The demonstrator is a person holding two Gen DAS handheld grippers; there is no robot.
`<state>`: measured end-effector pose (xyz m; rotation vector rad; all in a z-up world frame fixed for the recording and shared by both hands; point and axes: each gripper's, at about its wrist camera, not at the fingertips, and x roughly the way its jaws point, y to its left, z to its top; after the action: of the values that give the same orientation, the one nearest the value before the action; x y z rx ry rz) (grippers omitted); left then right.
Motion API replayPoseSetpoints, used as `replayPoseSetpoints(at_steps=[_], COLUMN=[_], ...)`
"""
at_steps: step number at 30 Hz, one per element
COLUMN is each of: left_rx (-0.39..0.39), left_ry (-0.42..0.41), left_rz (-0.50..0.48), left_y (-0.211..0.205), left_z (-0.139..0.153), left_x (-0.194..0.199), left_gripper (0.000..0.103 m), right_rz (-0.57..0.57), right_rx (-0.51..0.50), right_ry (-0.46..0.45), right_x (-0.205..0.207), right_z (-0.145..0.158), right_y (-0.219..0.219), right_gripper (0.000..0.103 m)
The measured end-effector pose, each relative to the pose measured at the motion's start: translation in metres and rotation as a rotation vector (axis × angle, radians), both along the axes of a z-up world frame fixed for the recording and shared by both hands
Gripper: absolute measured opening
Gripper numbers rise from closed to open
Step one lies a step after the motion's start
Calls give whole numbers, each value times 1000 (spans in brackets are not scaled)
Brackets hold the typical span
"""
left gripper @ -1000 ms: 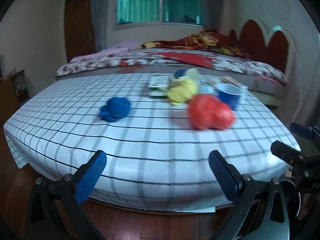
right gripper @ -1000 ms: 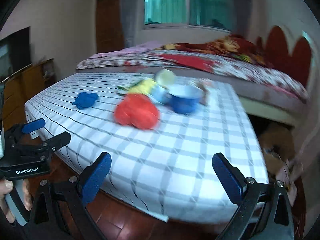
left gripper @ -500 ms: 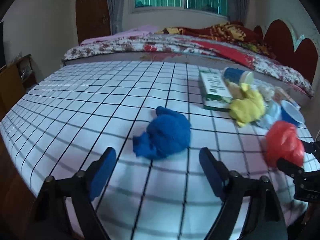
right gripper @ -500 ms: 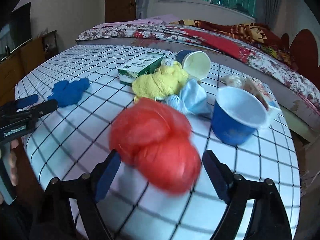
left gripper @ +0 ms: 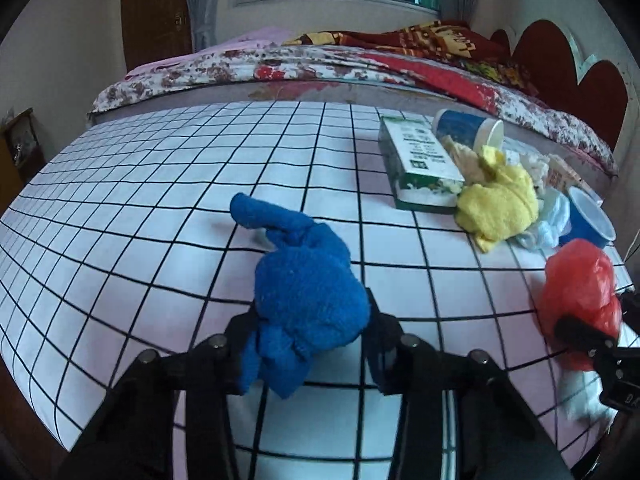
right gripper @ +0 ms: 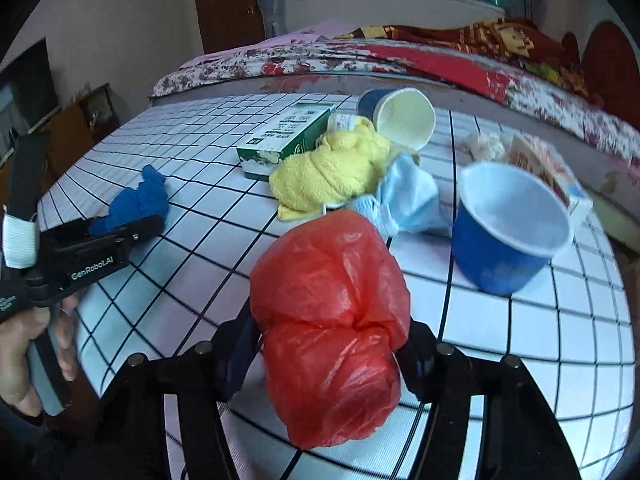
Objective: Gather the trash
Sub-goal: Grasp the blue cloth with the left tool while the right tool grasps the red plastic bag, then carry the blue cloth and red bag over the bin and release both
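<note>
A crumpled blue cloth (left gripper: 308, 292) lies on the checked tablecloth (left gripper: 120, 220). My left gripper (left gripper: 310, 320) straddles its near end, its jaws closing, both pads against the cloth. From the right wrist view the same cloth (right gripper: 136, 200) and left gripper (right gripper: 116, 232) show at the left. A red plastic bag (right gripper: 328, 300), bunched into a lump, sits between the closing jaws of my right gripper (right gripper: 332, 340), and the pads touch both its sides. The red bag (left gripper: 576, 280) also appears at the right edge of the left wrist view.
Behind the bag lie a yellow cloth (right gripper: 332, 168), a light blue face mask (right gripper: 408, 200), a green-and-white carton (right gripper: 288, 136), a tipped paper cup (right gripper: 400, 116), an upright blue cup (right gripper: 508, 232), white tissue (right gripper: 484, 146) and a wrapper (right gripper: 540, 164). A bed (left gripper: 320, 64) stands beyond the table.
Both grippers came forward and down over the table. Their jaws went from wide open to closed in, the left around the blue cloth, the right around the red bag.
</note>
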<state>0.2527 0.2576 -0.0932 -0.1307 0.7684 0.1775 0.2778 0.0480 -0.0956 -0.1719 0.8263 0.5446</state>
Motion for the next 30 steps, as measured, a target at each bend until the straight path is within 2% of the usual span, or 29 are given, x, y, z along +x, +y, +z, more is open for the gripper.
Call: replayPoseSetpoints(at_steps=[3, 8, 17, 30], left_rx=[5, 25, 45, 47], left_ry=[-42, -99, -169, -214], left_rz=[-20, -60, -120, -272], left_y=[-11, -41, -98, -177], left_z=[9, 23, 44, 59], left_x=[-17, -51, -95, -132], left_gripper=[42, 42, 42, 42], right_rz=[17, 3, -71, -193], right_rx=[7, 42, 103, 117], right_ry=[-10, -83, -175, -244], right_x=[-7, -28, -75, -131], right_z=[2, 20, 50, 69], right_y=[-2, -18, -74, -157], right_gripper=[37, 37, 37, 37])
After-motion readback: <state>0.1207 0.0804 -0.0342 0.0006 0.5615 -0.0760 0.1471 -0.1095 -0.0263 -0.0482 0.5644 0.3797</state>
